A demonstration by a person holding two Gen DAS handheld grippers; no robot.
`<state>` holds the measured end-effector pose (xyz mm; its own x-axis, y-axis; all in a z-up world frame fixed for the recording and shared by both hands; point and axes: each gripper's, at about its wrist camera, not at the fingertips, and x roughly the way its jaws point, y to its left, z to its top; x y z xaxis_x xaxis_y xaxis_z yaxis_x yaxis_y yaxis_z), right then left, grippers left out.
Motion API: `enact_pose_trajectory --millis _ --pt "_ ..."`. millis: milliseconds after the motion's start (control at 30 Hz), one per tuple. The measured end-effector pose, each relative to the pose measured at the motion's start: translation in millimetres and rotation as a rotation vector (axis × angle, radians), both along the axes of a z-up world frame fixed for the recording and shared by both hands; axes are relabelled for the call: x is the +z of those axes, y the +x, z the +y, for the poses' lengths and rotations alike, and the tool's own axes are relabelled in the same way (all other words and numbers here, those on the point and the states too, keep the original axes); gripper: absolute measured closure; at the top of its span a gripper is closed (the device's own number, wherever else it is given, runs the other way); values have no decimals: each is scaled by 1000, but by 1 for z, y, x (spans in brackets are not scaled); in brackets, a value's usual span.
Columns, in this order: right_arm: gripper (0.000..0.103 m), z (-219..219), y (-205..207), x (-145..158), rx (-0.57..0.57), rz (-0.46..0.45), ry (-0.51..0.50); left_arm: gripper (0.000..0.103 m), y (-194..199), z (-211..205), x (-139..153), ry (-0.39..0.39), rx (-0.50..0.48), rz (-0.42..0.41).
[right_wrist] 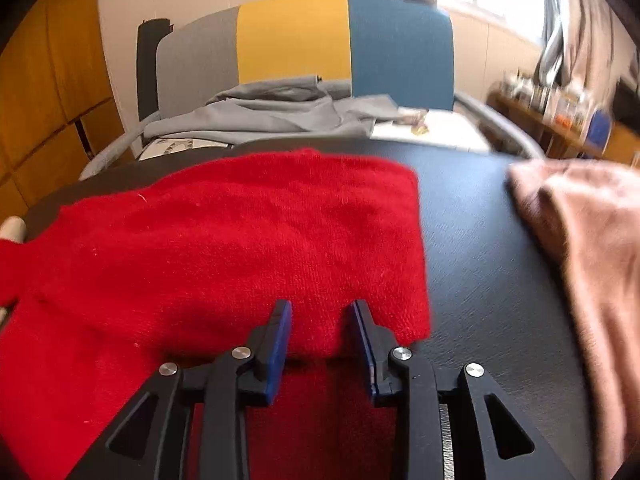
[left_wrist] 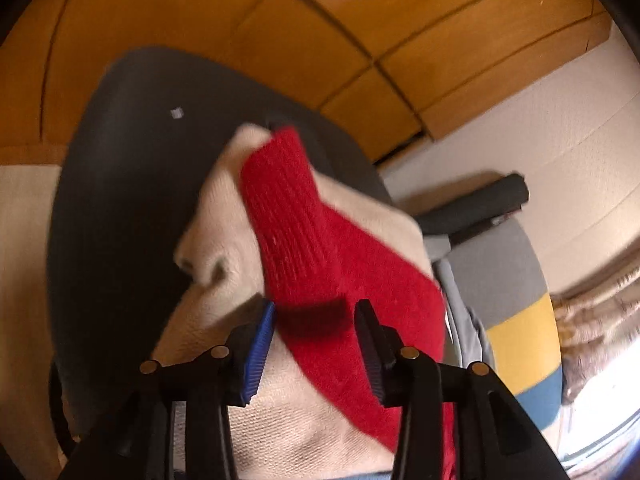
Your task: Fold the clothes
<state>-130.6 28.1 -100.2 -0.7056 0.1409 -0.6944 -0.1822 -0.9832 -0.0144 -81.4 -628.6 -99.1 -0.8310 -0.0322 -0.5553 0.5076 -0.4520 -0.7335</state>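
Both views motion-blurred; no readable writing. Red sweater (right_wrist: pixel 240 248) lies flat on the black table (right_wrist: pixel 488 264), its sleeve (left_wrist: pixel 288 208) draped over a cream garment (left_wrist: pixel 216 216). Left gripper (left_wrist: pixel 316 340) and right gripper (right_wrist: pixel 322 334) gape apart over red knit, gripping nothing. Pink cloth (right_wrist: pixel 592 248) cut off at right.
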Motion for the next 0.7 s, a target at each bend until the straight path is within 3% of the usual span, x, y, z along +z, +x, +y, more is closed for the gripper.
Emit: enact_pose_trajectory --millis 133,267,300,333,367,400,567,700 --pt "60 -28 2 16 86 62 85 61 1 -18 -9 47 57 -27" --pt "59 -42 -5 6 125 19 86 63 -4 -21 -11 72 97 -31" --pt "59 -42 -6 4 126 7 86 69 -4 -22 -9 75 104 -37" --pt "59 -42 -7 1 127 -4 85 83 -4 -20 -5 68 115 -41" --pt "59 -42 -8 -1 126 -13 83 91 -4 -18 -1 58 127 -44" --pt "59 -40 -8 -2 122 -14 73 96 -4 -16 7 27 131 -32" --pt "54 -31 -8 -6 101 -23 40 96 -11 10 63 -169 110 80" --pt "53 -31 -11 -7 97 -29 44 96 -37 59 108 -270 -70 211"
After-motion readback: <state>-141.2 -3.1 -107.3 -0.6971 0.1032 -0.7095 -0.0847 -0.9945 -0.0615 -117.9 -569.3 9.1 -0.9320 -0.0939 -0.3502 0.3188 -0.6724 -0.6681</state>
